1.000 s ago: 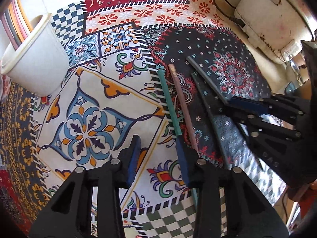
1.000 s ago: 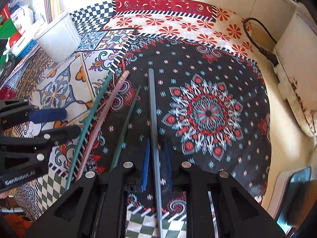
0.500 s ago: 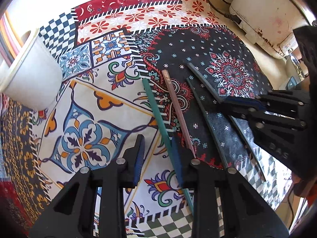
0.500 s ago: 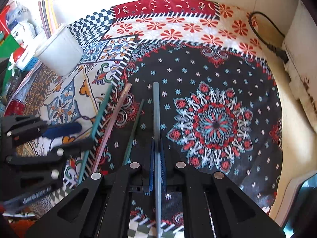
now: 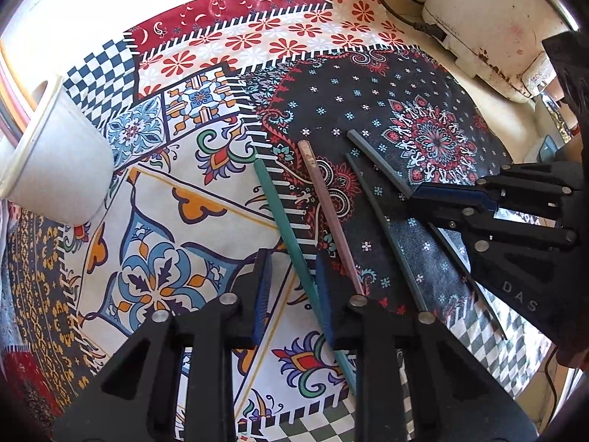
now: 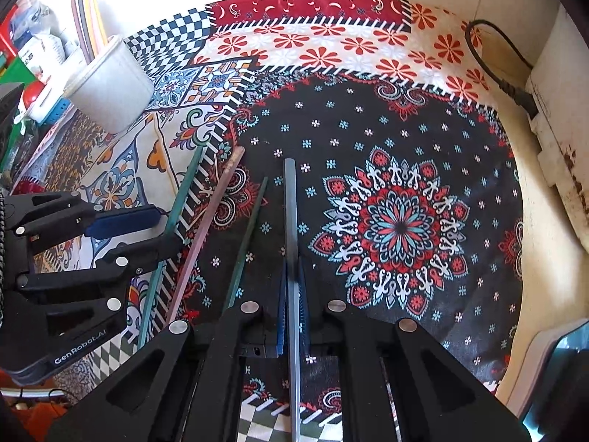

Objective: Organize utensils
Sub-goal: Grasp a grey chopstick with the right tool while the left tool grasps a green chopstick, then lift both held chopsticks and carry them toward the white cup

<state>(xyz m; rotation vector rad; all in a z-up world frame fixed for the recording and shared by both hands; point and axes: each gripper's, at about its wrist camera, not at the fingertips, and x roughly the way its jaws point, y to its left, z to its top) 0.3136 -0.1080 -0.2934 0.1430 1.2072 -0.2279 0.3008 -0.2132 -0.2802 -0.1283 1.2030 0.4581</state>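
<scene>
Several chopsticks lie side by side on the patterned cloth: a teal one (image 5: 283, 221), a pink one (image 5: 325, 213), a dark green one (image 5: 383, 228) and a grey one (image 6: 291, 213). My right gripper (image 6: 293, 287) is shut on the grey chopstick, near its middle. My left gripper (image 5: 292, 287) is open, its pads either side of the teal chopstick, low over the cloth. A white cup (image 6: 110, 84) with several chopsticks standing in it stands at the far left; it also shows in the left wrist view (image 5: 51, 154).
A white appliance (image 5: 489, 22) with a black power cord (image 6: 504, 77) stands along the right side by the wall. Packets and a blue basket (image 6: 48, 107) crowd the far left behind the cup. A tablet-like object (image 6: 559, 368) lies at the right front.
My right gripper has closed on the grey chopstick. My left gripper has moved right, from beside the teal chopstick to astride it, and its jaws have narrowed.
</scene>
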